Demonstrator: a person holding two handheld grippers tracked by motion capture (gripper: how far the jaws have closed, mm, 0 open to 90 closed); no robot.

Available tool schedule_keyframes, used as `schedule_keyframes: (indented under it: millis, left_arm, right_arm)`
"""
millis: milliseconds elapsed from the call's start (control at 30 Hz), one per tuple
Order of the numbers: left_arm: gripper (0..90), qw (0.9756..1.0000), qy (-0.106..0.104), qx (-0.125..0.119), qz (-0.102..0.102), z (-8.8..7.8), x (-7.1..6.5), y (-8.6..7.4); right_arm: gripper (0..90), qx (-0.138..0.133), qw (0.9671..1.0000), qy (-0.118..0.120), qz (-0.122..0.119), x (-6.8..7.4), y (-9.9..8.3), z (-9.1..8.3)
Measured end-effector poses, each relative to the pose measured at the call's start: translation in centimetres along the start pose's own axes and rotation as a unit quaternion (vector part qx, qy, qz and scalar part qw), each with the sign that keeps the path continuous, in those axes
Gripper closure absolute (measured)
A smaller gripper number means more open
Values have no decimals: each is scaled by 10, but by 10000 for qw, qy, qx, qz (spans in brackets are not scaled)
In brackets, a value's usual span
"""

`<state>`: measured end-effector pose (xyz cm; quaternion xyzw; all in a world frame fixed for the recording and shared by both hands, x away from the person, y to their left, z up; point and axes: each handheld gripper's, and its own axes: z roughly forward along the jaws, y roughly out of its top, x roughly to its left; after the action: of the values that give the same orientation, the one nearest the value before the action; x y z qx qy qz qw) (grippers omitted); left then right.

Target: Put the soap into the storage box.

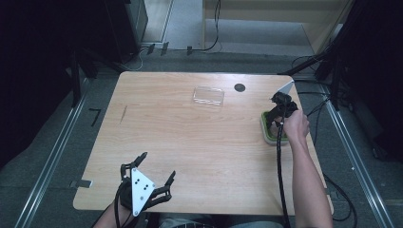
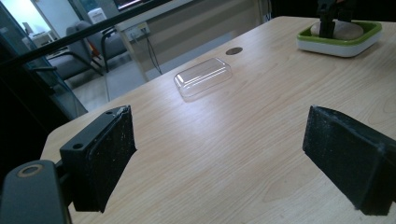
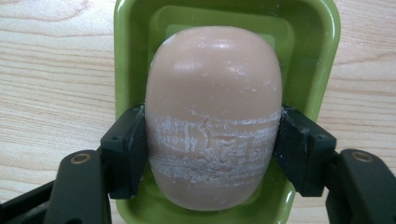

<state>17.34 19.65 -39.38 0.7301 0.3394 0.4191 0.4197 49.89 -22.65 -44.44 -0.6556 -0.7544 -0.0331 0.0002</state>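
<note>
1. Right gripper view: the right gripper [image 3: 212, 154] clamps a pinkish soap bar [image 3: 214, 93] lying in its green soap dish [image 3: 322, 51].
2. The dish sits at the table's [image 1: 190, 142] right edge.
3. The left gripper [image 1: 157, 166], jaws spread wide and holding nothing, hovers at the near edge.

Looks like a lab/office test rm: bare wood table [image 1: 190, 142] on grey carpet, metal floor rails [image 1: 52, 156] either side, cables [image 1: 209, 45] trailing on floor, dark rig frames round it. Glass partition w/ office chairs [image 2: 79, 56] behind.
</note>
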Motion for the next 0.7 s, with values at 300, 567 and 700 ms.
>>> schedule_keyframes:
  millis: [300, 567, 700]
  left_arm:
    - [99, 10000, 2, -1, 2, 0, 0, 0]
    - [99, 10000, -6, 8, 5, 0, 0, 0]
    - [99, 10000, -19, 10, 15, 1, 0, 0]
  right_arm:
    - [332, 31, 10000, 9, 35, 0, 0, 2]
    - [332, 92, 10000, -5, 24, -1, 0, 4]
    - [313, 33, 10000, -76, -29, 0, -1, 1]
